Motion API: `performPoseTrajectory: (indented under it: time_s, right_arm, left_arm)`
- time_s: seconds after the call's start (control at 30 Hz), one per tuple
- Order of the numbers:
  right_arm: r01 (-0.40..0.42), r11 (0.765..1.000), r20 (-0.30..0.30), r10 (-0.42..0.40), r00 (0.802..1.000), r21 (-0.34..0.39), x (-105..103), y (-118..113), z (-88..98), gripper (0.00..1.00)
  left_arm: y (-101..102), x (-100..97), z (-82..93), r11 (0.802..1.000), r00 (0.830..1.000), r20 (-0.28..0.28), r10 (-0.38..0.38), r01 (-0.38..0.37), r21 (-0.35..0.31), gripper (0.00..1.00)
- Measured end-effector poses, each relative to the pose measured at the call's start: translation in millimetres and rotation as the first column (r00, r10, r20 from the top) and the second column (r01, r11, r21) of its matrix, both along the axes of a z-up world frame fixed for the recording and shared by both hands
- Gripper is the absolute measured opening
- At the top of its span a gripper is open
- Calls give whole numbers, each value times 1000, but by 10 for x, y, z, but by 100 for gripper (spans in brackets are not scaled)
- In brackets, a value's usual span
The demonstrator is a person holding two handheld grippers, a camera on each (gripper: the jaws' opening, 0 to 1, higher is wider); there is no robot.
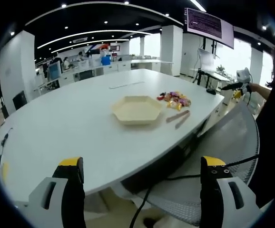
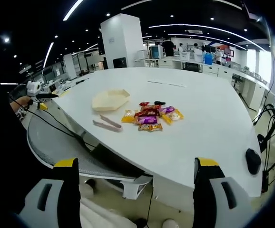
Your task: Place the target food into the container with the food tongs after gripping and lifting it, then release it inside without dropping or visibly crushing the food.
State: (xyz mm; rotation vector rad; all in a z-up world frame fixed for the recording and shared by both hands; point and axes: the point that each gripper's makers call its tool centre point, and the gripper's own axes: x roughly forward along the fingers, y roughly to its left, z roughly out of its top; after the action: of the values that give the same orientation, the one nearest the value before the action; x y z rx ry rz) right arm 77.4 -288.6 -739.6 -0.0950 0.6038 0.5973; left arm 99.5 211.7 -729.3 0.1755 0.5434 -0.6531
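while both claws (image 1: 142, 190) (image 2: 132, 190) gape empty, bright wrapped snacks (image 2: 152, 116) heaped beside tongs (image 2: 106, 124), tray (image 2: 110, 99).

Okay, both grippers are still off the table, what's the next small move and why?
Probably bring the right gripper in toward the tongs and pick them up: they lie untouched beside the snacks, the tray holds nothing, and both grippers are open.
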Motion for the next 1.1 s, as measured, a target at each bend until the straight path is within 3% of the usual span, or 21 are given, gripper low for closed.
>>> performPoseTrajectory:
  time_s: [0.2, 0.4, 0.57, 0.67, 0.93, 1.1]
  right_arm:
    - [5, 1000, -34, -5, 999, 7, -40, -16, -28, 100]
    - [17, 1000, 10, -17, 1000, 9, 14, -2, 20, 100]
    - [1, 998, 4, -1, 1000, -55, 10, -17, -36, 100]
    - [18, 999, 31, -17, 999, -30, 49, -21, 6, 100]
    - [3, 999, 6, -3, 1000, -52, 21, 40, -58, 100]
    - [6, 999, 7, -5, 1000, -40, 25, 32, -47, 100]
  left_arm:
    - [-36, -32, 10, 1000, 1000, -17, -13, 13, -19, 99]
    - [-48, -31, 9, 1000, 1000, -15, -23, 23, -2, 99]
    - [-51, -31, 4, 1000, 1000, -17, -24, 24, 3, 99]
    - [-42, -36, 9, 999, 1000, -17, -27, 27, 18, 99]
    - [-54, -52, 23, 999, 999, -18, -31, 31, 15, 99]
    - [-188, -56, 9, 997, 997, -29, -78, 78, 17, 99]
